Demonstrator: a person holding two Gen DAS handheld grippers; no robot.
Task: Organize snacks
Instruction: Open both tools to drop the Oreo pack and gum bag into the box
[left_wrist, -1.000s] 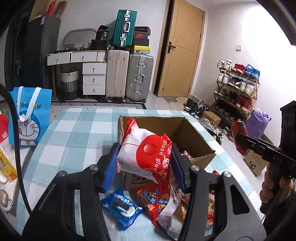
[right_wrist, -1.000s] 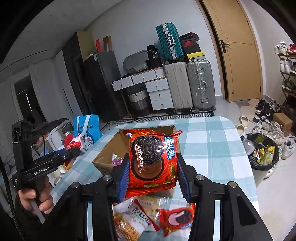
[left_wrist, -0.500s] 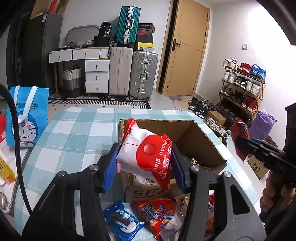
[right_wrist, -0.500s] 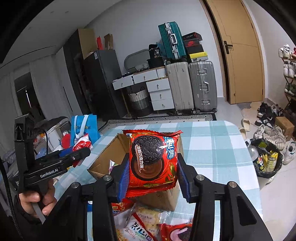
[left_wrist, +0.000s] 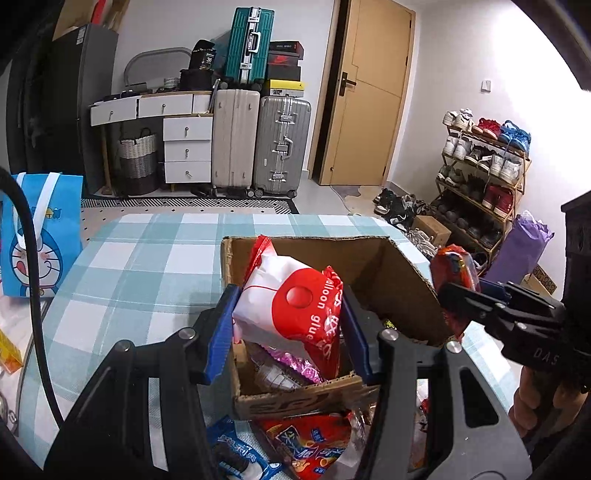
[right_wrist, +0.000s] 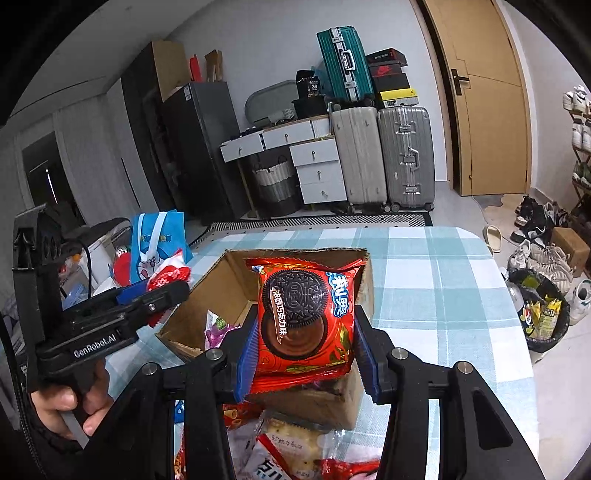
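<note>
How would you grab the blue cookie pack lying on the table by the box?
Pinch the blue cookie pack across its narrow sides, coming from above. It lies flat on the tablecloth in front of the cardboard box, partly hidden by the left gripper.

- The right gripper (right_wrist: 303, 354) has its blue jaws clamped on the sides of a red Oreo packet (right_wrist: 304, 321), upright, above the near edge of the cardboard box (right_wrist: 207, 291).
- The box stands open on the checked surface (right_wrist: 436, 295); a purple wrapper (right_wrist: 218, 328) lies inside it.
- Left of the box, the left gripper (right_wrist: 162, 291), held by a hand (right_wrist: 70, 402), grips a red-and-white packet (right_wrist: 170, 275).
- More snack packets (right_wrist: 288, 450) lie in front of the box.
</note>
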